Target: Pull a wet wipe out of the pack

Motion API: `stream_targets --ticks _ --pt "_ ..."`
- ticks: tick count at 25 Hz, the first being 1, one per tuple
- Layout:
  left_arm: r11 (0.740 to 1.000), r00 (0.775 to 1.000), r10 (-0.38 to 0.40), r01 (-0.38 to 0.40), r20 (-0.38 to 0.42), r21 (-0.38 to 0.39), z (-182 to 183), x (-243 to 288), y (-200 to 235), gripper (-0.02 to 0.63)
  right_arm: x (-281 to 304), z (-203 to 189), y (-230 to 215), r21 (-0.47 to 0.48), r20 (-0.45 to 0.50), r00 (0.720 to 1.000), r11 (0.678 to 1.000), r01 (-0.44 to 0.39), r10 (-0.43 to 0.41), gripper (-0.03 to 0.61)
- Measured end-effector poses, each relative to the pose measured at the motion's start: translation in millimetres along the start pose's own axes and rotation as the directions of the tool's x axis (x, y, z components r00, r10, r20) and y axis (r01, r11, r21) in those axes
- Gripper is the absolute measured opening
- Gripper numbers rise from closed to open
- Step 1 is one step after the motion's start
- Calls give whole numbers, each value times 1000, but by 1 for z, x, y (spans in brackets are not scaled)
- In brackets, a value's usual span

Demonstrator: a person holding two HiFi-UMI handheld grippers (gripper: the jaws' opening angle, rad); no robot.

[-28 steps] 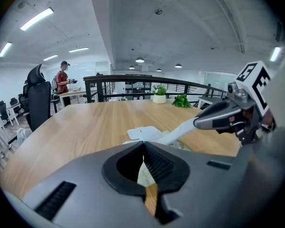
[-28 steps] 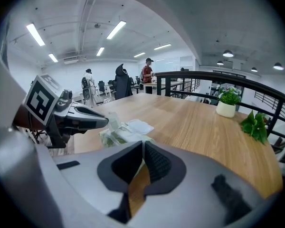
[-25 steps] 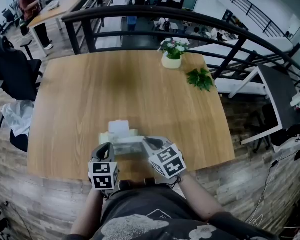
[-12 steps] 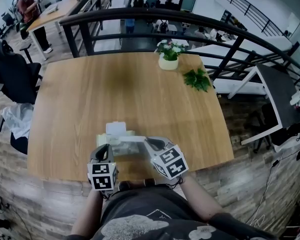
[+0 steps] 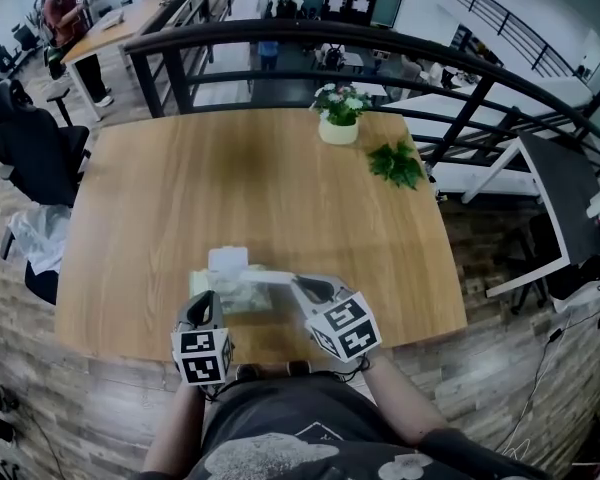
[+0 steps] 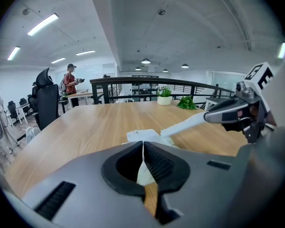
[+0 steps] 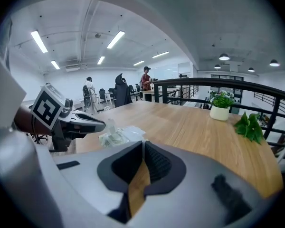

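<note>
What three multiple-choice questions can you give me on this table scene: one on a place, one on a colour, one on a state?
1. Where does the flower pot stand?
A. near the far edge of the table
B. at the near edge
C. on the floor

2. What colour is the flower pot?
A. black
B. white
C. red

3. How is the wipe?
A. stretched from the pack to the right tool
B. tucked wholly inside
C. lying loose on the floor

Answers:
1 A: in the head view the pot sits by the railing side, away from the person.
2 B: the pot is pale white under its flowers.
3 A: the left gripper view shows a white strip running from the pack to the tip of the right tool, which is closed on it.
</note>
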State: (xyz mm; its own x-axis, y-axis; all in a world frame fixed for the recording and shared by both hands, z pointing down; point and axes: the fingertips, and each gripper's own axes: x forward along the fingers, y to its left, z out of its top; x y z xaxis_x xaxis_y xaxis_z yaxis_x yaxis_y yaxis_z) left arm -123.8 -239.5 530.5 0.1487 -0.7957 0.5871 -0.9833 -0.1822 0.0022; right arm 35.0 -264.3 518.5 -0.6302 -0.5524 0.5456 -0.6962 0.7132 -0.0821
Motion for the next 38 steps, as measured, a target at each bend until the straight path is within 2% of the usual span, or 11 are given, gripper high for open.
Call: stream_targets --ticks 20,28,38 --pt "991 992 127 -126 13 -42 -4 -16 -19 17 -15 -8 -30 19 47 995 996 -85 84 32" --pt "993 994 108 -106 34 -46 -10 -29 -13 17 -18 -5 -20 20 50 997 998 -64 63 32" --pt "997 994 63 -59 86 -52 -15 -64 2 17 -35 -1 22 37 58 998 999 -13 11 32"
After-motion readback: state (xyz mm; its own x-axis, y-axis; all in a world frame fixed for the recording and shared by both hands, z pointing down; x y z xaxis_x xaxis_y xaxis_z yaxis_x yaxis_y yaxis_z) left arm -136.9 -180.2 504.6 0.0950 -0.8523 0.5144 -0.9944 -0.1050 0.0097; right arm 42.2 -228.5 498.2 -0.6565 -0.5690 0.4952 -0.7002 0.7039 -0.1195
